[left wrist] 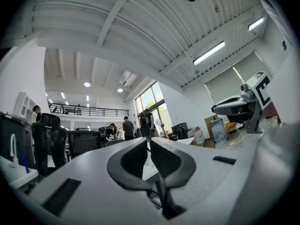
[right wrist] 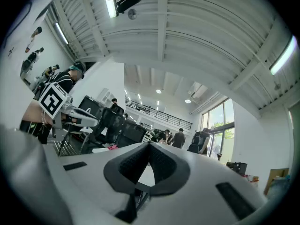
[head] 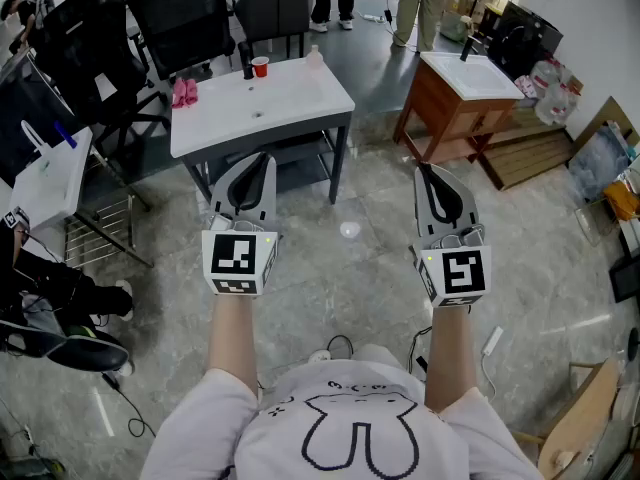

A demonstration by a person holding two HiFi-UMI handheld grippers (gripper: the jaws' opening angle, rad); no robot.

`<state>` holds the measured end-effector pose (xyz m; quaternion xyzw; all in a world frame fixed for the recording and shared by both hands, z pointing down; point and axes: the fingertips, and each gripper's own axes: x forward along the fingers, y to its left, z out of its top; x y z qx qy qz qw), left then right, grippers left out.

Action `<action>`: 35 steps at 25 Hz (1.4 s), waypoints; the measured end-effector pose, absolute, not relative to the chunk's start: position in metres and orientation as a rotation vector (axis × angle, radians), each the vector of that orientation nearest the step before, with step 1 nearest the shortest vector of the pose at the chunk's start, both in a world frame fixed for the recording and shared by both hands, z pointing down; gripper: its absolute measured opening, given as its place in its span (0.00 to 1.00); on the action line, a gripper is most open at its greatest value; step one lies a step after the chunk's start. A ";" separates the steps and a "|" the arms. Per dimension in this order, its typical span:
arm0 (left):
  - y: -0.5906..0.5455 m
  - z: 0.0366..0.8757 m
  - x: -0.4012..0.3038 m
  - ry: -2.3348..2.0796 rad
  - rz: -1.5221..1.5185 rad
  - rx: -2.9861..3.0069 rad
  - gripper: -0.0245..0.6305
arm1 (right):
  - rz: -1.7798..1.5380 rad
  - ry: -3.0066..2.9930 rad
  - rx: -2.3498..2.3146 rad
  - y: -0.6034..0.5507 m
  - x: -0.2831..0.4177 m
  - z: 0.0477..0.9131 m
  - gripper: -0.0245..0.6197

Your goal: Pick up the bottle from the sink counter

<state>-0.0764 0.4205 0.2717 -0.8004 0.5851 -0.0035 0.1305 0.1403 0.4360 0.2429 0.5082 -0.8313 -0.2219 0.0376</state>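
A small pale pink bottle (head: 314,58) stands at the far edge of the white sink counter (head: 300,103), right of a red cup (head: 260,65) and a black faucet (head: 247,68). My left gripper (head: 265,156) hangs in the air in front of the counter's near edge, jaws shut with nothing between them. My right gripper (head: 424,168) is level with it, further right over the floor, also shut and empty. In the left gripper view the left gripper (left wrist: 149,139) points up toward the ceiling with its tips together. The right gripper (right wrist: 149,144) does the same in its own view.
A pink cloth (head: 184,91) lies at the counter's left end. A wooden vanity with a white basin (head: 465,78) stands to the right. Black office chairs (head: 185,13) are behind the counter. Another white basin on a rack (head: 50,178) is at the left. People stand at the back.
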 end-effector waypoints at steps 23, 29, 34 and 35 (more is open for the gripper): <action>0.286 0.286 -0.098 1.677 -0.039 -2.345 0.06 | -0.655 -2.605 1.634 0.302 0.127 0.251 0.08; 0.210 0.282 -0.096 1.659 -0.080 -2.361 0.06 | -0.628 -2.625 1.629 0.223 0.123 0.249 0.08; 0.147 0.283 -0.090 1.655 -0.106 -2.369 0.06 | -0.562 -2.661 1.627 0.160 0.125 0.258 0.08; 0.135 0.282 -0.089 1.656 -0.105 -2.369 0.06 | -0.544 -2.672 1.628 0.148 0.126 0.259 0.08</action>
